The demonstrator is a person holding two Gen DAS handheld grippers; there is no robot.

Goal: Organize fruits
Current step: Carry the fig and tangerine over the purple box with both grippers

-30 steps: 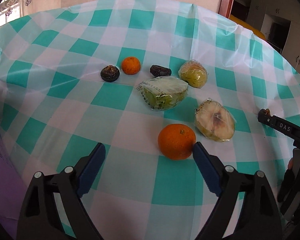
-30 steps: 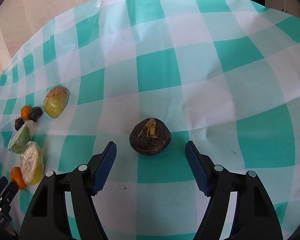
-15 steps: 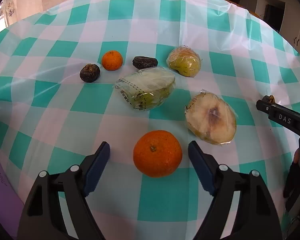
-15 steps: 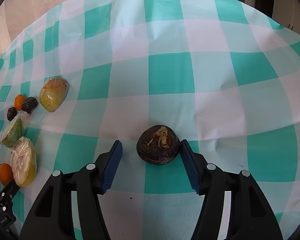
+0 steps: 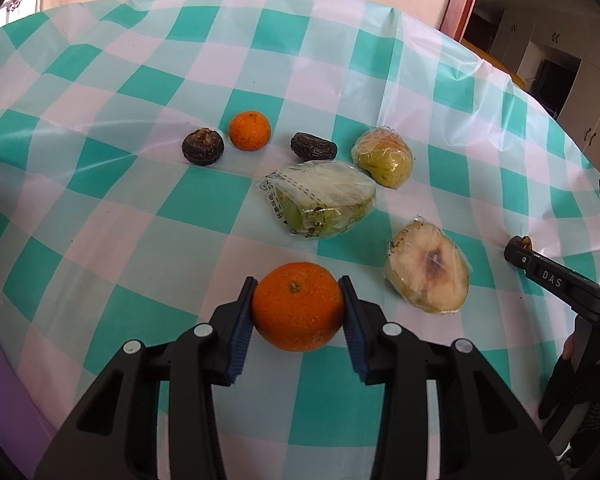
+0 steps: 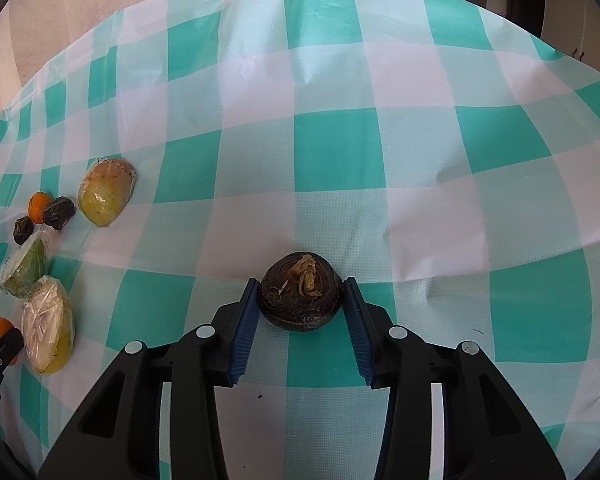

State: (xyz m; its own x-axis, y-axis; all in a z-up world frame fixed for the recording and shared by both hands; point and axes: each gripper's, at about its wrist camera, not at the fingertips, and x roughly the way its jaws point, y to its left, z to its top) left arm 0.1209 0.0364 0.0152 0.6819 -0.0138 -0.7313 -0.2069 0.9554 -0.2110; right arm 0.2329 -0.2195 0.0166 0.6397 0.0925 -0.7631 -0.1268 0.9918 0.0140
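Now closing on two fruits at once: left gripper (image 5: 299, 305) pinching the near orange (image 5: 298, 305), right gripper (image 6: 300, 300) pinching the dark fruit (image 6: 301, 291), both wide apart a second ago. Both fruits resting on the checked cloth (image 6: 340, 152), the dark one well right of the cluster: wrapped halves (image 5: 427, 266), small orange (image 5: 249, 129), two dark pieces (image 5: 203, 146). Grasps apparently seated; lifting and regrouping probably coming next.
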